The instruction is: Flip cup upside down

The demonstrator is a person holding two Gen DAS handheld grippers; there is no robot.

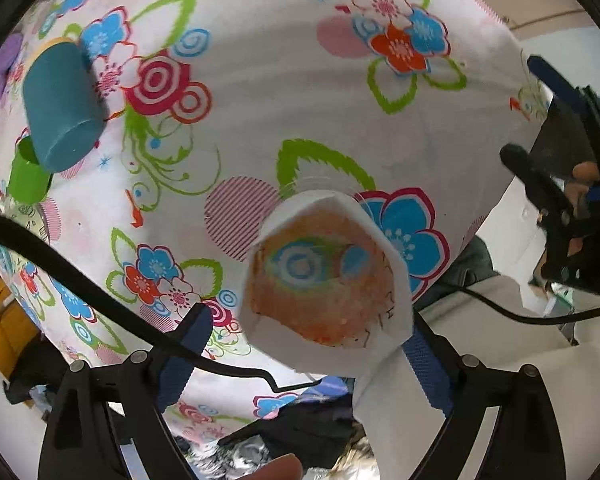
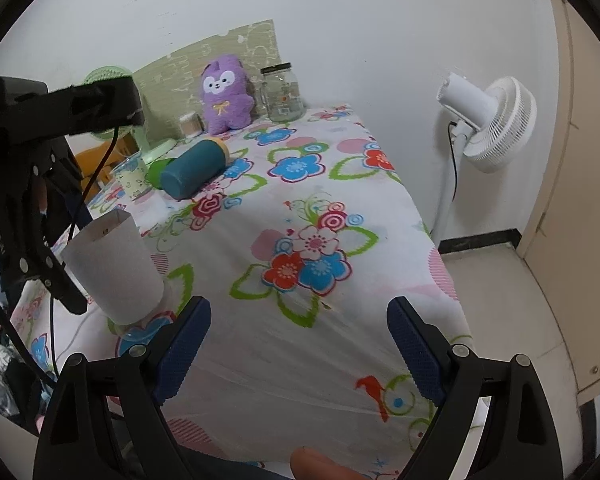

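Note:
A clear cup wrapped in a white paper sleeve [image 1: 324, 276] sits between my left gripper's blue fingers [image 1: 312, 352]; I look down into its mouth and see the floral cloth through its bottom. The fingers stand wide, the right one against the sleeve, the left one apart from it. In the right wrist view the cup [image 2: 116, 264] stands upright on the floral tablecloth [image 2: 300, 200] at the near left, with the left gripper's body [image 2: 24, 184] beside it. My right gripper [image 2: 298, 352] is open and empty above the table's near edge.
A teal bottle [image 2: 194, 170] lies on its side next to a green cup [image 2: 156, 172] and a patterned cup [image 2: 132, 178]. A purple plush [image 2: 224, 96] and glass jar [image 2: 282, 92] stand at the back. A white fan [image 2: 492, 120] stands right of the table.

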